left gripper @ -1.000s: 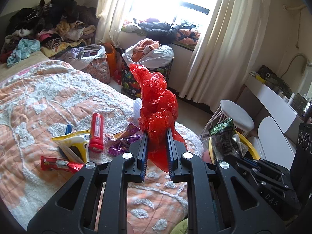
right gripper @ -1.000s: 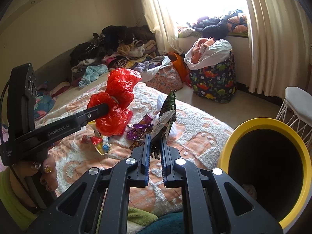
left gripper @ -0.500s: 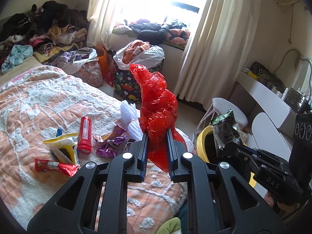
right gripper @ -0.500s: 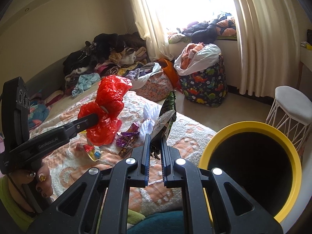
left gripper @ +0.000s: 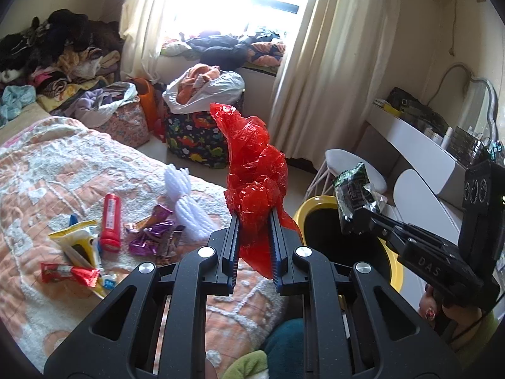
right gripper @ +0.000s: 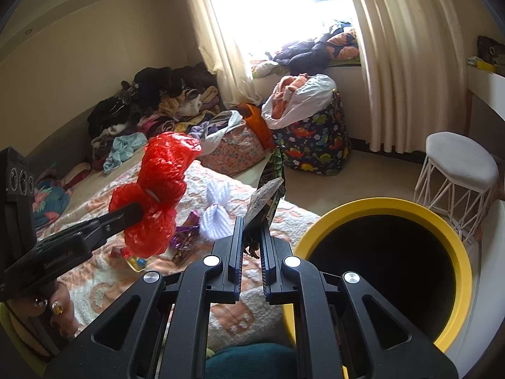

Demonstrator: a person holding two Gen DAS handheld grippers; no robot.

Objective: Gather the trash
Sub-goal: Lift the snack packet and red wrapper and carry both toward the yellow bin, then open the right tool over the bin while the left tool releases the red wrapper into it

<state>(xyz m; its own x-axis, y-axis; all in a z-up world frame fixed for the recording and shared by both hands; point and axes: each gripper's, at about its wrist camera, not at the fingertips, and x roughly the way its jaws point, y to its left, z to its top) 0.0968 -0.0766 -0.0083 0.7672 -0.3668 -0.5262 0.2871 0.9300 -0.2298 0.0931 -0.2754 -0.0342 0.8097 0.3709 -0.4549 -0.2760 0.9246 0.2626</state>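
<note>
My left gripper [left gripper: 252, 224] is shut on a crumpled red plastic bag [left gripper: 255, 183], held above the bed's edge; the bag also shows in the right wrist view [right gripper: 157, 189]. My right gripper [right gripper: 252, 230] is shut on a dark green snack wrapper [right gripper: 268, 186], just left of the yellow bin [right gripper: 454, 246]. In the left wrist view the wrapper [left gripper: 356, 189] hangs over the bin's rim [left gripper: 315, 203]. More trash lies on the bed: a red tube [left gripper: 110, 221], purple wrappers [left gripper: 151, 237], a yellow packet [left gripper: 75, 240], a red wrapper [left gripper: 68, 273].
A white yarn bundle [left gripper: 186, 202] lies on the orange bedspread [left gripper: 47, 173]. A white stool [right gripper: 457, 170], a dinosaur-print hamper [right gripper: 315, 145], clothes piles [right gripper: 151, 101] and a white desk [left gripper: 419, 145] surround the bin.
Both grippers have swung right, towards the yellow bin. The bin looms larger in the right wrist view, and the wrapper now hangs over its rim. Both grips are unchanged.
</note>
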